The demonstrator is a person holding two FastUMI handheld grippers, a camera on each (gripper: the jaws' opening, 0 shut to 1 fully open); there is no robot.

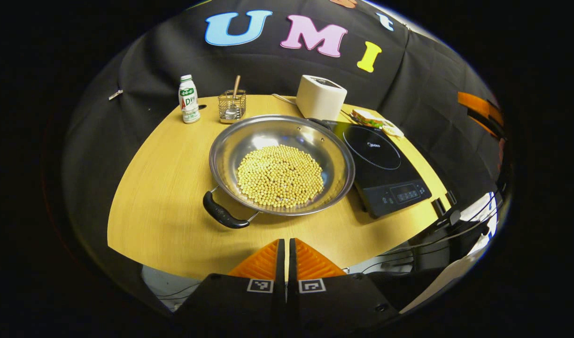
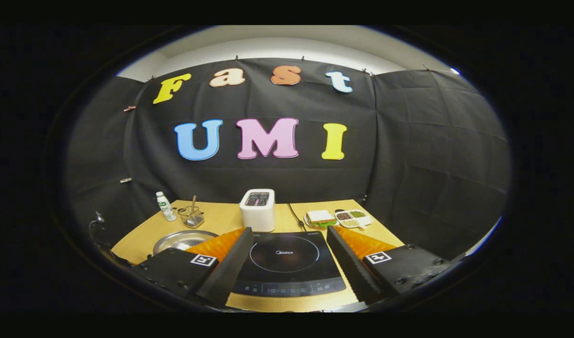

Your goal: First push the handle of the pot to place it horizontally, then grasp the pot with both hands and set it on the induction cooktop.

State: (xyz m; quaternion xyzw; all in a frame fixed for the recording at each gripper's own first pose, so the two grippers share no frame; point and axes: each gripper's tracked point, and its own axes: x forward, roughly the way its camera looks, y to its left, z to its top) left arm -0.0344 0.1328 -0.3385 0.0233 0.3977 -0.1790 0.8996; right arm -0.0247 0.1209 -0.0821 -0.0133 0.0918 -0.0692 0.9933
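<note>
Your left tongs, together, sit nearest the pot; its handle skews left; right tongs apart.

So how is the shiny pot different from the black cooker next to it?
The pot is round, silvery and deep like a bowl; the induction cooktop is a flat, black, squarish slab. The pot holds a heap of yellow beans; the cooktop has nothing lying on its top. The pot has a black handle sticking out at the near side; the cooktop has a button panel instead. Both sit on the wooden table, side by side.
</note>
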